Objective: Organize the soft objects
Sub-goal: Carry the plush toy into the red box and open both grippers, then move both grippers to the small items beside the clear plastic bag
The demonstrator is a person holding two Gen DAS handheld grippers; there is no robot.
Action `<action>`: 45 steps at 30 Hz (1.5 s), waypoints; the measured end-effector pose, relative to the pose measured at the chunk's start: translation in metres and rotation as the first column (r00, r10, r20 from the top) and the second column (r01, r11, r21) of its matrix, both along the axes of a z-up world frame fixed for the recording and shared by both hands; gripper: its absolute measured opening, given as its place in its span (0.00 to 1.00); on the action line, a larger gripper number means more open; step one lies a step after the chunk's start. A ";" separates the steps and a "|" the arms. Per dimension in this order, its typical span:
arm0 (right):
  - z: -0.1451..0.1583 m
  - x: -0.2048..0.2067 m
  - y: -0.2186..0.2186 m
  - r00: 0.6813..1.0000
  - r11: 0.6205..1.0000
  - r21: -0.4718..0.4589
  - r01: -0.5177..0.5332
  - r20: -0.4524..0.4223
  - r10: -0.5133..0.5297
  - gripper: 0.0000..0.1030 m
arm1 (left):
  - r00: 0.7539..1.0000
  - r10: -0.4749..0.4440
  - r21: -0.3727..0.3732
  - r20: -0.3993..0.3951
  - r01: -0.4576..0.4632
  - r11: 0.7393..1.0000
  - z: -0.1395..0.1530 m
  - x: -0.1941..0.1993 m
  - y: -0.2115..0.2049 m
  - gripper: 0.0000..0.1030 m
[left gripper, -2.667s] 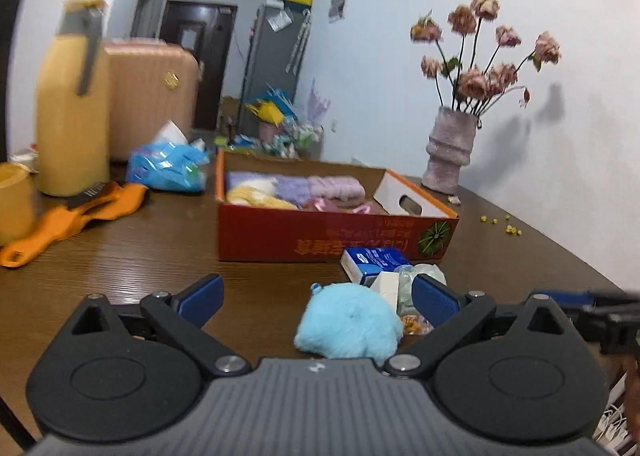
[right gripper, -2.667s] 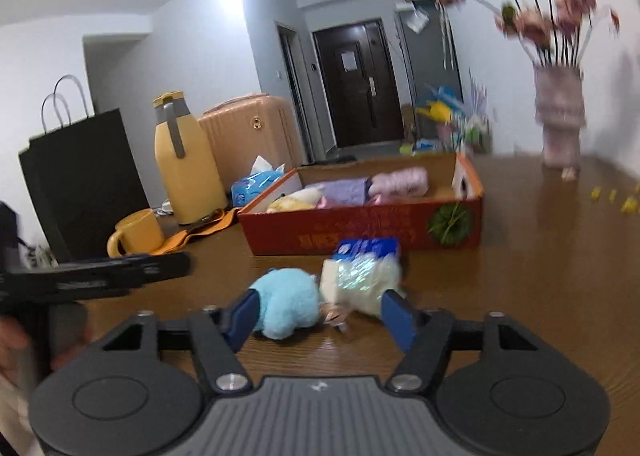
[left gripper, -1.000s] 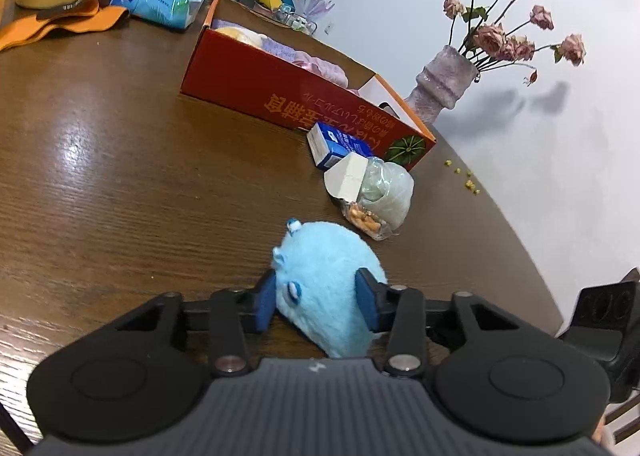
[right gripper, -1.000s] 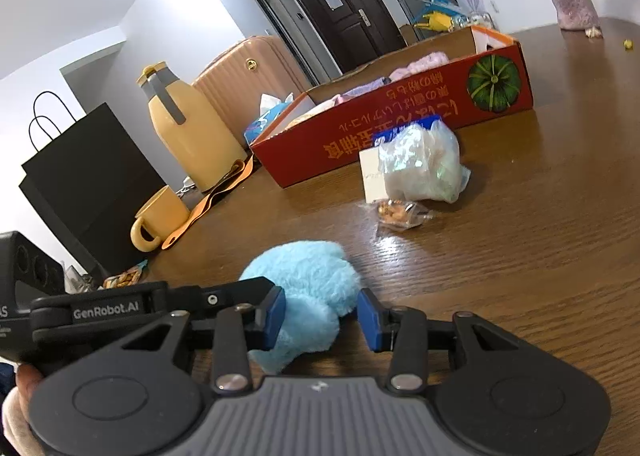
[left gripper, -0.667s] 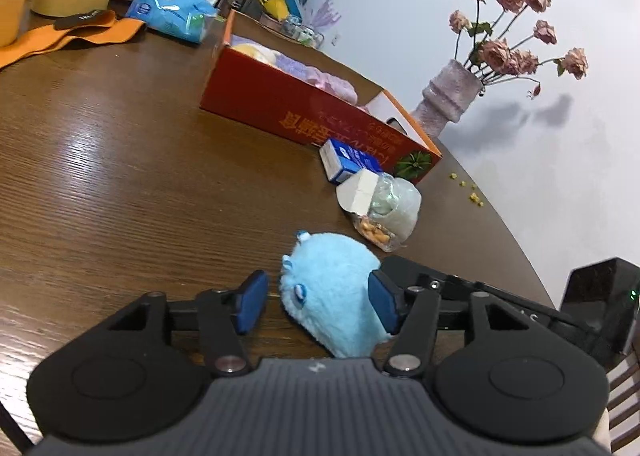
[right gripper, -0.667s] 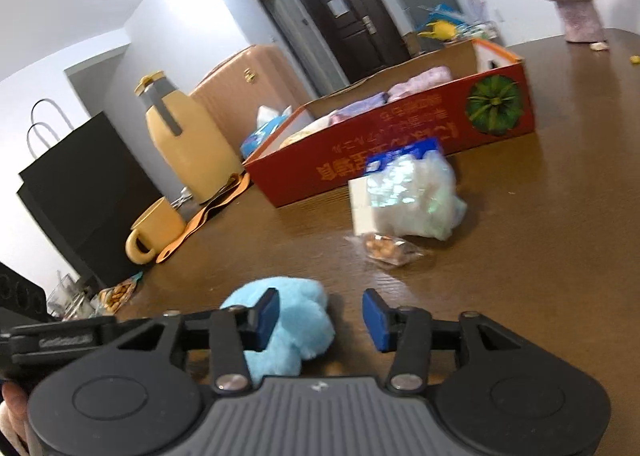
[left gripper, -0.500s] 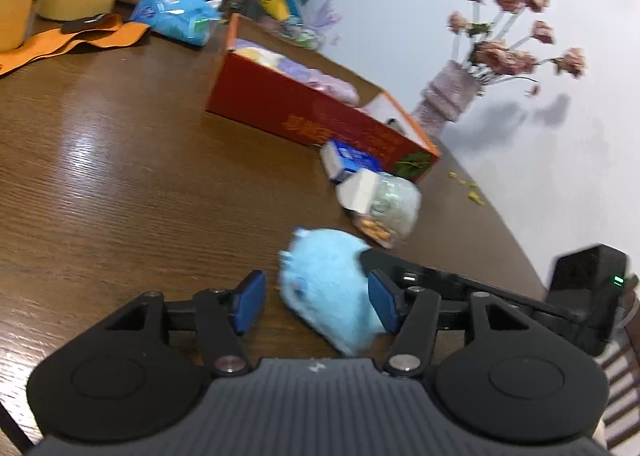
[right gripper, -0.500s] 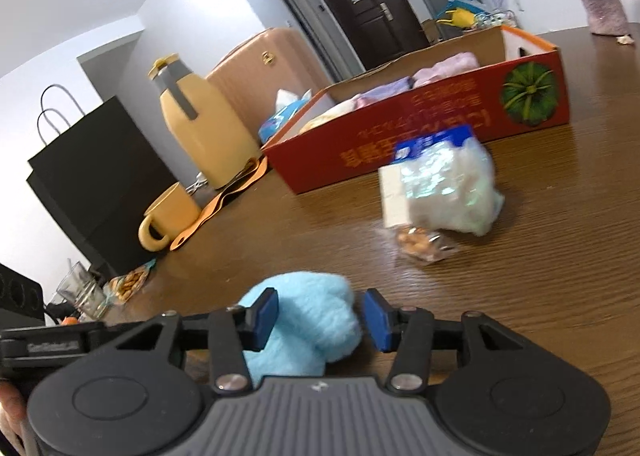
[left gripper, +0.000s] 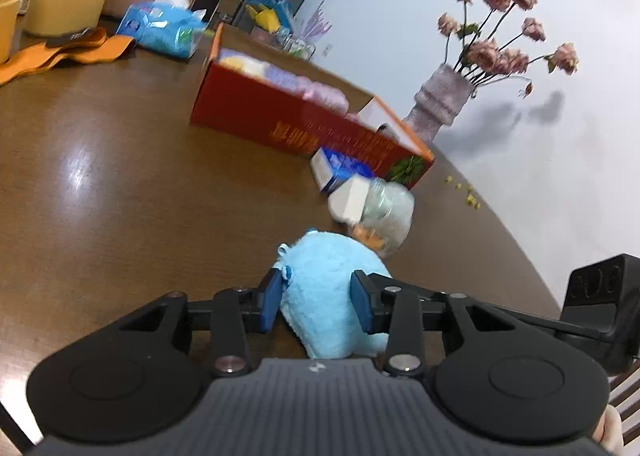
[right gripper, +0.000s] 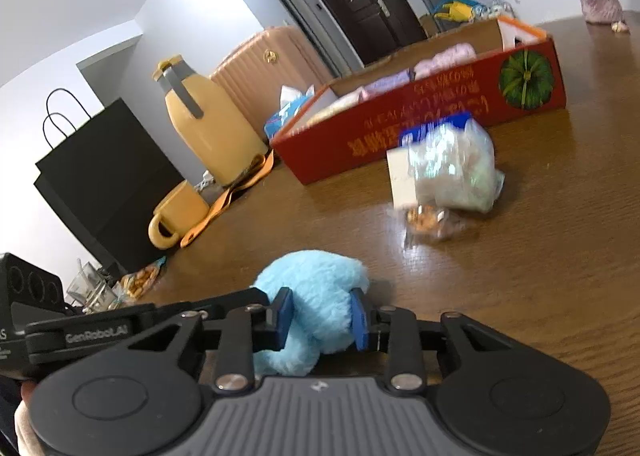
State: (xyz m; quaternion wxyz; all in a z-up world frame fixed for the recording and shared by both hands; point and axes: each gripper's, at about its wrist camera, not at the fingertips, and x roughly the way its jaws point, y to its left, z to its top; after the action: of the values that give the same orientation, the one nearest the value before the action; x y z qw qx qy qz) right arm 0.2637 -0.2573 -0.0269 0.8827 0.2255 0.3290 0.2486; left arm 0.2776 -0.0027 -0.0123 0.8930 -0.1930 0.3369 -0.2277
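A fluffy light-blue plush toy [left gripper: 328, 268] lies on the brown wooden table [left gripper: 120, 184], close in front of both cameras. My left gripper [left gripper: 317, 298] has its jaws closing, and its blue pads press the toy's sides. From the opposite side my right gripper [right gripper: 321, 318] is closing too, its pads sunk into the same plush toy [right gripper: 316, 280]. Farther back stands an open red cardboard box [left gripper: 256, 112] holding pastel soft items. A clear bag of soft stuff [right gripper: 452, 168] and a small snack packet [right gripper: 428, 222] lie in front of the box.
A blue-and-white carton [left gripper: 340, 170] leans against the box. At the table's left stand a yellow thermos [right gripper: 208, 128], a yellow mug [right gripper: 176, 216], an orange strap [left gripper: 60, 56], a tissue pack [left gripper: 164, 28] and a black paper bag [right gripper: 104, 176]. A vase of dried roses [left gripper: 444, 104] stands behind the box.
Both pairs of jaws widened around the plush toy, then narrowed onto it. Earlier the grippers came down from farther back to the toy. The toy shifted slightly.
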 end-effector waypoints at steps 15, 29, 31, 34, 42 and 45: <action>0.096 0.228 -0.030 0.991 0.992 -0.096 0.084 0.114 -0.073 0.25 | 0.996 -0.050 0.076 0.068 0.045 0.996 0.084 0.255 -0.053 0.36; 0.027 0.327 0.015 0.986 0.961 -0.271 -0.055 -0.164 0.011 0.31 | 0.999 -0.014 0.334 0.035 0.002 0.942 0.051 0.290 -0.050 0.47; 0.034 0.322 0.009 0.990 0.966 -0.256 -0.040 -0.138 0.004 0.36 | 0.999 -0.016 0.337 0.052 -0.003 0.941 0.061 0.282 -0.051 0.47; 0.061 0.307 -0.009 0.997 0.968 -0.252 -0.005 -0.077 -0.015 0.39 | 0.994 -0.010 0.347 0.104 -0.027 0.938 0.084 0.266 -0.052 0.52; 0.168 0.209 -0.072 0.968 0.920 -0.346 0.183 0.225 -0.107 0.60 | 0.949 0.055 0.380 0.311 -0.177 0.908 0.151 0.181 -0.023 0.77; 0.188 0.173 -0.094 0.945 0.904 -0.348 0.248 0.292 -0.147 0.63 | 0.912 0.100 0.366 0.397 -0.258 0.894 0.161 0.144 -0.012 0.89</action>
State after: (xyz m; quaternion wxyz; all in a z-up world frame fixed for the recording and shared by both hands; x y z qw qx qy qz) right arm 0.4368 -0.3511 0.1608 0.9655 0.0482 0.2281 0.1161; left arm 0.4219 -0.0146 0.1486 0.9778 0.0143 0.1843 -0.0991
